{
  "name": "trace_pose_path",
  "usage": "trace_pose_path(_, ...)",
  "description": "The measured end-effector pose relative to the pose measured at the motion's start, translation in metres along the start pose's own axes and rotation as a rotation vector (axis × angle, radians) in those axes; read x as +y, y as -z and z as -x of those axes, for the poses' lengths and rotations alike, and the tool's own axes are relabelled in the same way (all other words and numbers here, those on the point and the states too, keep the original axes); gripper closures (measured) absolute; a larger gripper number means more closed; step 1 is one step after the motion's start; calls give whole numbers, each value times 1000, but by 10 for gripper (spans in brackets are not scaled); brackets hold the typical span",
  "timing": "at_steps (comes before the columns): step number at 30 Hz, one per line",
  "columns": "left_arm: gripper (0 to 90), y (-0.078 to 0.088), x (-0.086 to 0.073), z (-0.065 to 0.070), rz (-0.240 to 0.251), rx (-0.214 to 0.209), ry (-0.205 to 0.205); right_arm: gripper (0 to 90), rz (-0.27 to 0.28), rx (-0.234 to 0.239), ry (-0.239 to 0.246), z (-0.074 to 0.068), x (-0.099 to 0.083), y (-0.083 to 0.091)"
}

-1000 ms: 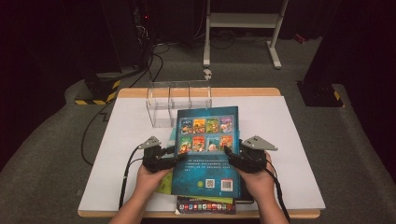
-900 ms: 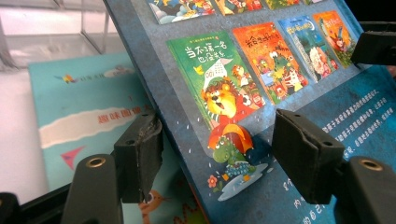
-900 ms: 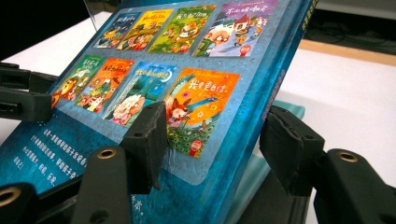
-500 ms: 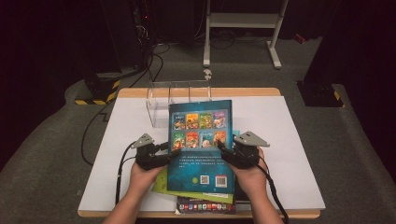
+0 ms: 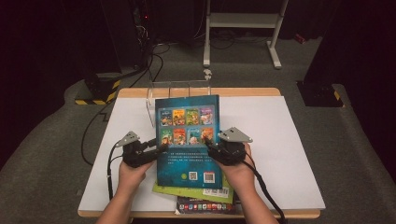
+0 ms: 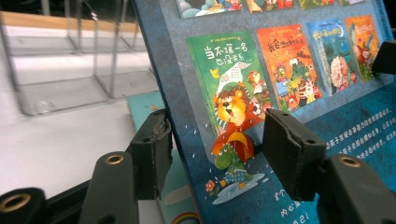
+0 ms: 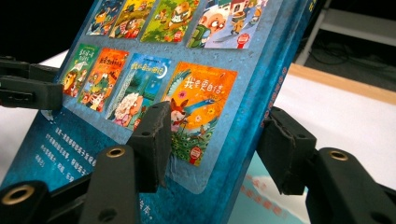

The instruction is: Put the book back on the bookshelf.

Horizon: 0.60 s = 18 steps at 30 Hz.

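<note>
Blue book (image 5: 189,135) hides, apparently, most of two books (image 5: 205,198) underneath.

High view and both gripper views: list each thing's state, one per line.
Blue hardcover picture book: back cover up, tilted, far edge raised.
Left claw: jaws astride the book's edge, closing.
Right claw: likewise.
Clear acrylic divider rack: upright, empty.
Green book: flat, underneath.

Prob. a lab/studio: dark room w/ grey carpet (image 5: 327,154), floor cables (image 5: 154,70), white equipment stand (image 5: 243,21).
</note>
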<state>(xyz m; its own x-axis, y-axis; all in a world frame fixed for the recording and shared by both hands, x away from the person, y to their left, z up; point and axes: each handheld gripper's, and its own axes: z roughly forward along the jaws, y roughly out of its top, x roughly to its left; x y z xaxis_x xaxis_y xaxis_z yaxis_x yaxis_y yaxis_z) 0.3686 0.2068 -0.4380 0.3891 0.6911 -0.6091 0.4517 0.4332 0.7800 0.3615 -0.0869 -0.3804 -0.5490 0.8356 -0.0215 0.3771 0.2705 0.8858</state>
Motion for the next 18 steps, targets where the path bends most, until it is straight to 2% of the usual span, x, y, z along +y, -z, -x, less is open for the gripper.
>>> trace_pose_path(2, 447, 2, 3, 0, 16, 7, 3, 471, 11, 6, 8, -2, 3, -1)
trace_pose_path(9, 468, 8, 9, 0, 49, 19, -24, 484, 39, 15, 22, -8, 13, -3)
trace_pose_path(11, 475, 9, 11, 2, 65, 22, -16, 487, 44, 17, 26, -9, 15, -3)
trace_pose_path(12, 476, 10, 12, 2, 64, 24, -27, 489, 48, 17, 29, -10, 16, -3)
trace_pose_path(18, 526, 13, 15, 7, 86, 7, -27, 511, 89, 10, 22, -10, 18, 4)
